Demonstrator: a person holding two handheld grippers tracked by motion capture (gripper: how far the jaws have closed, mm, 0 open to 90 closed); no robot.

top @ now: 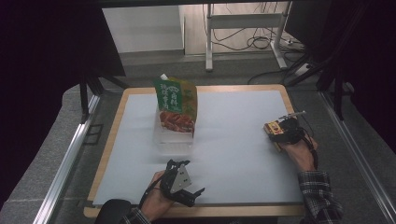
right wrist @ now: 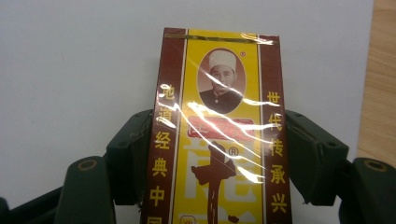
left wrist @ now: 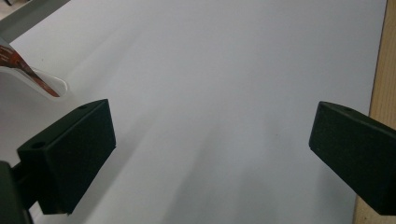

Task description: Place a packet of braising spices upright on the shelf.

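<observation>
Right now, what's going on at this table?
A person works two hand-held grippers over a white board. The right gripper has its fingers against both sides of a yellow and brown packet near the board's right edge. The left gripper is open over bare board at the near edge. A green pouch stands in a clear container further back.

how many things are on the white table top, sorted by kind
Green and orange printed food pouches: 1
Clear plastic containers, holding the pouch upright: 1
Yellow and brown cellophane-wrapped boxes, between the right gripper's jaws: 1
Total: 3
</observation>
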